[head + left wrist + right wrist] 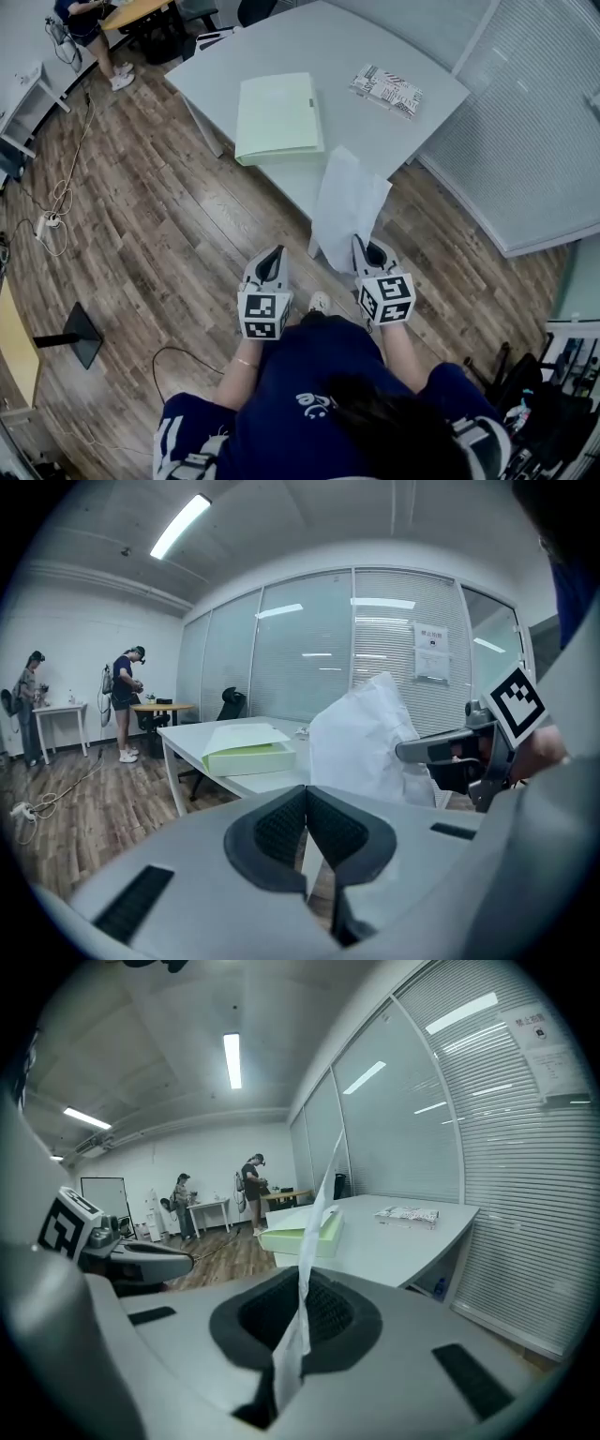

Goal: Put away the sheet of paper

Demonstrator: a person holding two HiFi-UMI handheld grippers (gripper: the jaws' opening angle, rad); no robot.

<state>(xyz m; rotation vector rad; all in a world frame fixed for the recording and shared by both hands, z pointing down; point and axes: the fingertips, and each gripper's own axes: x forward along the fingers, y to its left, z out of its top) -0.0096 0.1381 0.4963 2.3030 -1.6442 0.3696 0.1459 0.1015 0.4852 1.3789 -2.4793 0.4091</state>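
The white sheet of paper (348,200) hangs in the air before the table's near edge, upright and a little crumpled. My right gripper (362,247) is shut on its lower edge; in the right gripper view the sheet (315,1227) rises edge-on from between the closed pads of that gripper (302,1305). My left gripper (273,254) is beside it, apart from the paper, and its jaws (306,803) are shut on nothing. From the left gripper view the sheet (361,742) and the right gripper (448,752) show to the right. A pale green folder (278,117) lies on the white table (281,47).
A black-and-white printed packet (386,90) lies at the table's far right. Glass walls with blinds (525,122) stand on the right. Cables and a power strip (49,221) lie on the wood floor at left. Two people (127,700) stand at small tables far off.
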